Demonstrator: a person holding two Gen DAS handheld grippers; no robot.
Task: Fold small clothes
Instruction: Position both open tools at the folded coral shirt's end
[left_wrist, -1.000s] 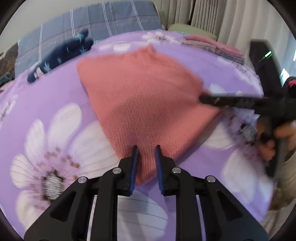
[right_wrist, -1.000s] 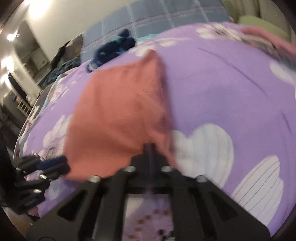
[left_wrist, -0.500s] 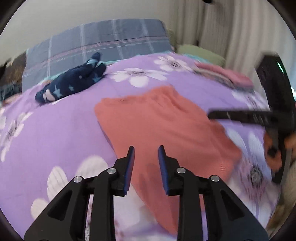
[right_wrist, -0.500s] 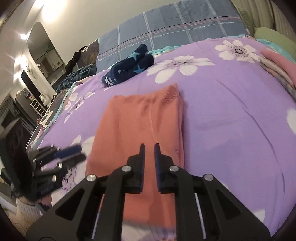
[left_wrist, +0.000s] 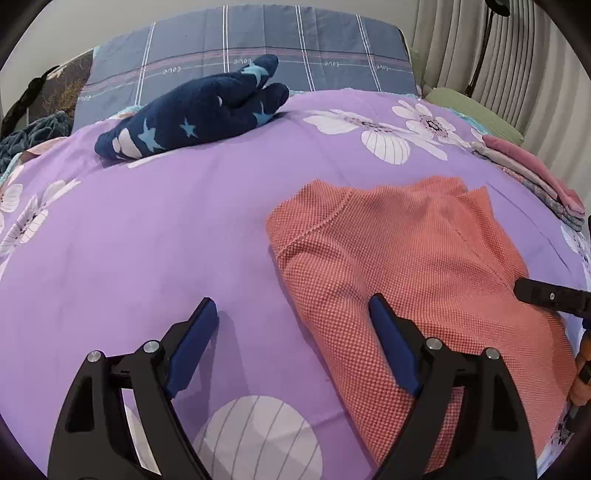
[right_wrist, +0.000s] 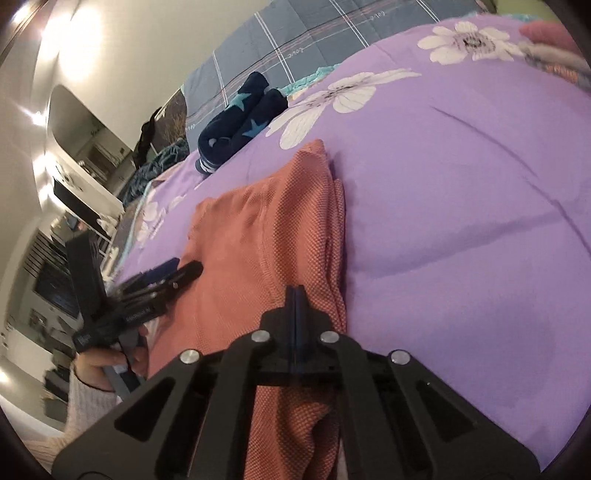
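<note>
Your right gripper pinches the coral garment; left gripper gapes wide. Lifting one-handed risks unfolding it.

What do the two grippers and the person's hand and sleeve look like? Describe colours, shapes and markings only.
The left gripper has a black angular frame with triangular cut-outs, silver round bolts and blue finger pads. The right gripper is built the same way. In the right wrist view, the left gripper's handle bears small white lettering, too blurred to read. The hand holding it is bare, with a pale knitted sleeve.
</note>
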